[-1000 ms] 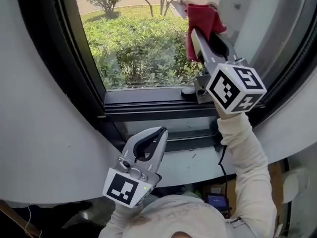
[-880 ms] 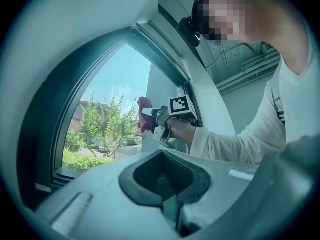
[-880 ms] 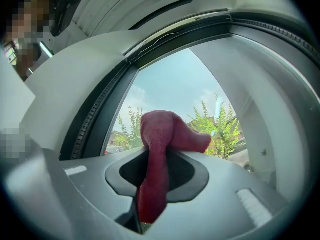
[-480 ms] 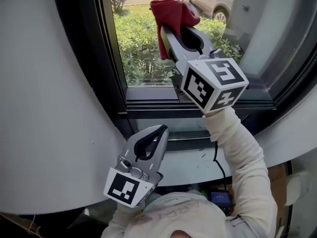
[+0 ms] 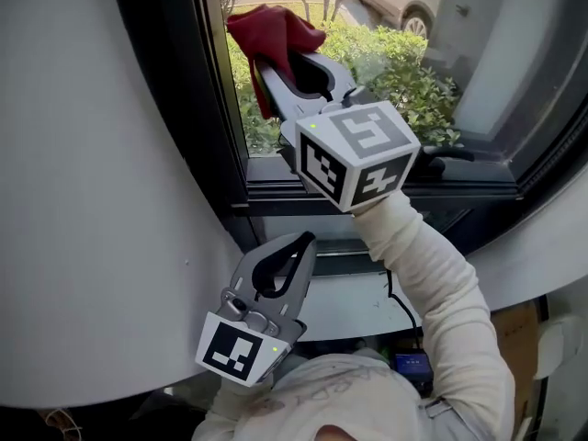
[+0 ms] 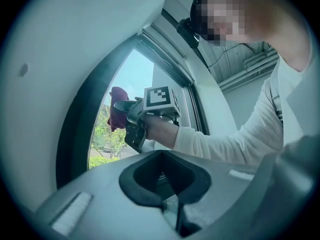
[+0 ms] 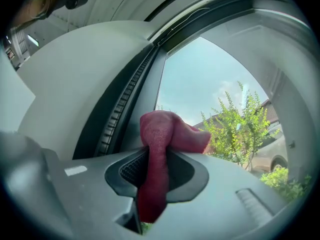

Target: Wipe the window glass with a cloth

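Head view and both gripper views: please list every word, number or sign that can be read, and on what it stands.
No text is readable in any view.
Left marker cube, on the left gripper: square pattern, no letters.
Right marker cube, on the right gripper: square patterns, no letters.
Red cloth: no label shows.
Faint print on the person's garment: too blurred to read.

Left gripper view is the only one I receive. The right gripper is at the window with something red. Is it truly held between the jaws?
Observer: Yes. The right gripper view shows the right gripper shut on a red cloth, which hangs down between the jaws.
Operator: And where is my left gripper?
Observer: The head view shows the left gripper low, its tips near the bottom frame, shut and empty, away from the glass.
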`<action>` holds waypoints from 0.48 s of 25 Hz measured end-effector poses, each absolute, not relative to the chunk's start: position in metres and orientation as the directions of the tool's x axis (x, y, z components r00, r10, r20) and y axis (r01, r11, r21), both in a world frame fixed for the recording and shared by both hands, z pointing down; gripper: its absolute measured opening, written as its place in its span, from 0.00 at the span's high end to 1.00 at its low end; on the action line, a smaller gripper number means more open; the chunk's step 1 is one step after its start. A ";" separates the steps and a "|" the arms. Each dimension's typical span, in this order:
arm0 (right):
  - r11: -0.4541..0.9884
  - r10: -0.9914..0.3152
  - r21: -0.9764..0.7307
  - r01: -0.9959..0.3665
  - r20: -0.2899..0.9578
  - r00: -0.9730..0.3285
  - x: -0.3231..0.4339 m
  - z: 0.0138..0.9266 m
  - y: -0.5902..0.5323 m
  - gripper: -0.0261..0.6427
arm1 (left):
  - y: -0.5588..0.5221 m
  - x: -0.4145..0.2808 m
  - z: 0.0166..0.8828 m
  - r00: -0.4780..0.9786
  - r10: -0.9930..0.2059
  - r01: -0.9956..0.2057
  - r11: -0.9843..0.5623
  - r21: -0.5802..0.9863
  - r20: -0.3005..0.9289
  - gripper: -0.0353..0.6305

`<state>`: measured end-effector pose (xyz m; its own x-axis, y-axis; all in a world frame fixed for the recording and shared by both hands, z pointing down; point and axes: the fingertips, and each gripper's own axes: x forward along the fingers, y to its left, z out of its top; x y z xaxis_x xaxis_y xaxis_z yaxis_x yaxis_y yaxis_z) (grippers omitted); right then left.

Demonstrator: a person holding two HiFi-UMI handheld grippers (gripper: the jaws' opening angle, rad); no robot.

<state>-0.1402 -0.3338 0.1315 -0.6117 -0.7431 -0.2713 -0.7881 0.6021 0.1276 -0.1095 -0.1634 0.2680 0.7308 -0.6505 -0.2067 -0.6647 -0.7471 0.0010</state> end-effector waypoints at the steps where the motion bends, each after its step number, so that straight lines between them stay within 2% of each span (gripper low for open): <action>1: 0.604 -0.745 0.127 -0.787 -0.262 -0.614 -0.142 0.140 -0.335 0.82 | -0.164 -0.110 0.270 0.728 -0.655 -0.668 -0.744 0.002 -0.202 0.95; 12: 0.588 -0.774 0.120 -0.800 -0.202 -0.600 -0.106 0.181 -0.336 0.81 | -0.162 -0.085 0.273 0.734 -0.655 -0.667 -0.745 -0.008 -0.180 0.95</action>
<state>-0.1057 -0.3363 0.1805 -0.5997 -0.7743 -0.2021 -0.7998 0.5882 0.1197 -0.0851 -0.1615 0.2727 0.7336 -0.6552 -0.1802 -0.6672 -0.7448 -0.0082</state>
